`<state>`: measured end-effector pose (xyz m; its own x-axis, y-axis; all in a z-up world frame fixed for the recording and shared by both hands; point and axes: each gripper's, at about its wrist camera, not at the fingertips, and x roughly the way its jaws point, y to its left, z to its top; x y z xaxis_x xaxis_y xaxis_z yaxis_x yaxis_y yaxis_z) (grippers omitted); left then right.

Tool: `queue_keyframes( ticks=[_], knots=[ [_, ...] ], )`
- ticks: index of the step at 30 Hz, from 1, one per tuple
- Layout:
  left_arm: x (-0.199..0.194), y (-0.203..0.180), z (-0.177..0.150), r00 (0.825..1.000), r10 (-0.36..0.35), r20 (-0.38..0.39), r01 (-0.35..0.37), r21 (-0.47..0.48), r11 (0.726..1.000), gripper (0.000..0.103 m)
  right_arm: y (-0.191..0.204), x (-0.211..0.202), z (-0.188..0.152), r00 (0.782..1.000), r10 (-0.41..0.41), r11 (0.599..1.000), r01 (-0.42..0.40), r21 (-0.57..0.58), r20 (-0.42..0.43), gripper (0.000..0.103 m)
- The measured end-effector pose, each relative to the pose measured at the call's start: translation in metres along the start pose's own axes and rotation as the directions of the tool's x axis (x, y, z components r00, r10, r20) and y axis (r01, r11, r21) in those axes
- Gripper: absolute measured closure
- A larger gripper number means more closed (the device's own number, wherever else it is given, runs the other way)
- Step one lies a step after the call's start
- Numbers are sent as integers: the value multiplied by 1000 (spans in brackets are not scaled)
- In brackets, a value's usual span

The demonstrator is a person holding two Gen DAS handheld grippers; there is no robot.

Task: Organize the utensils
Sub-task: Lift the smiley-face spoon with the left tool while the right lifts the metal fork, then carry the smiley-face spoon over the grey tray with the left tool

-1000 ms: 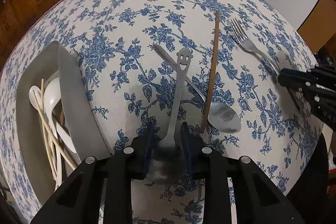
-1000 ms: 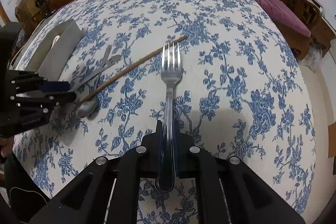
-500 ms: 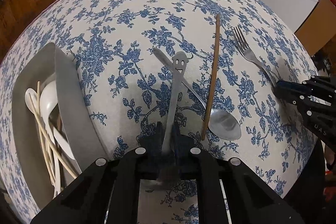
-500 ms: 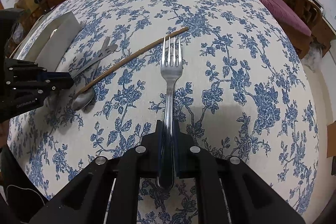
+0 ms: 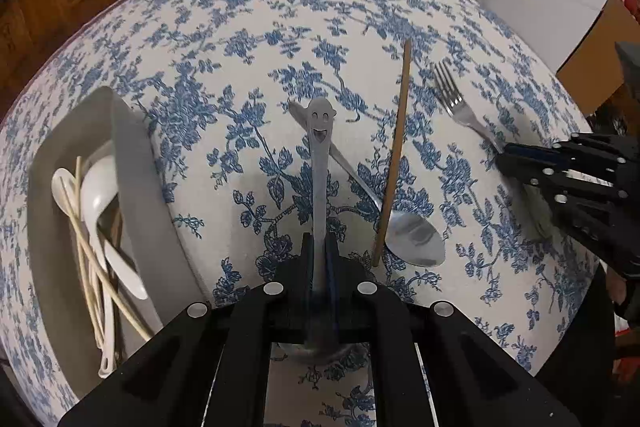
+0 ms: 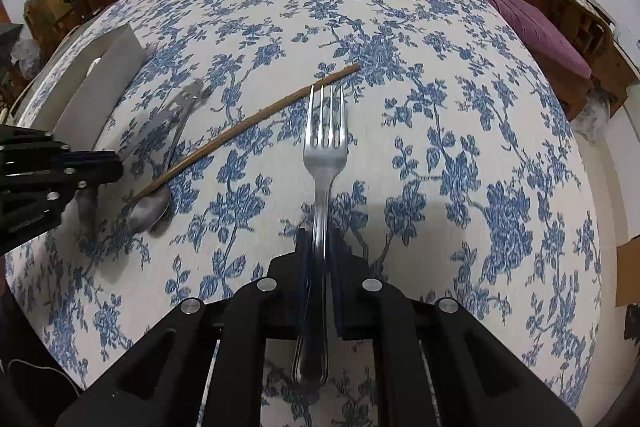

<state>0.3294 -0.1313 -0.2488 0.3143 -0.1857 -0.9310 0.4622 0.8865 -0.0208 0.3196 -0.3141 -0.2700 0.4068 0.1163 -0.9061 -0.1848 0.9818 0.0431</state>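
The left tongs (image 5: 320,259) are clamped tight on the handle of a smiley-face spoon (image 5: 320,155), which points to twelve o'clock. The right tongs (image 6: 318,255) are closed on a fork (image 6: 324,147), tines toward twelve. Farther out on the floral bench (image 5: 240,27) lie a plain spoon (image 5: 412,239) and a brown chopstick (image 5: 394,155) across it. At nine o'clock sits a grey tray (image 5: 44,227) holding white spoons (image 5: 100,195) and pale chopsticks (image 5: 86,247).

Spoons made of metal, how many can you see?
2. The smiley spoon is pinched in the left gripper; the plain spoon lies on the tablecloth beside the brown chopstick. Others may hide in the tray.
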Motion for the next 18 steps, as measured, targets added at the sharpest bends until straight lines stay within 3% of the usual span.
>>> queue_keyframes(
  ticks=[8, 18],
  knots=[
    [-36, 6, 6, 996, -4, 85, 6, -28, 1000, 98, 4, 0, 1, 1000, -14, 1000, 14, -20, -12, 94],
    [-82, 26, 6, 985, 12, 170, -2, -58, 998, 98, 20, -25, 2, 999, 4, 1000, -3, -21, 48, 94]
  ],
)
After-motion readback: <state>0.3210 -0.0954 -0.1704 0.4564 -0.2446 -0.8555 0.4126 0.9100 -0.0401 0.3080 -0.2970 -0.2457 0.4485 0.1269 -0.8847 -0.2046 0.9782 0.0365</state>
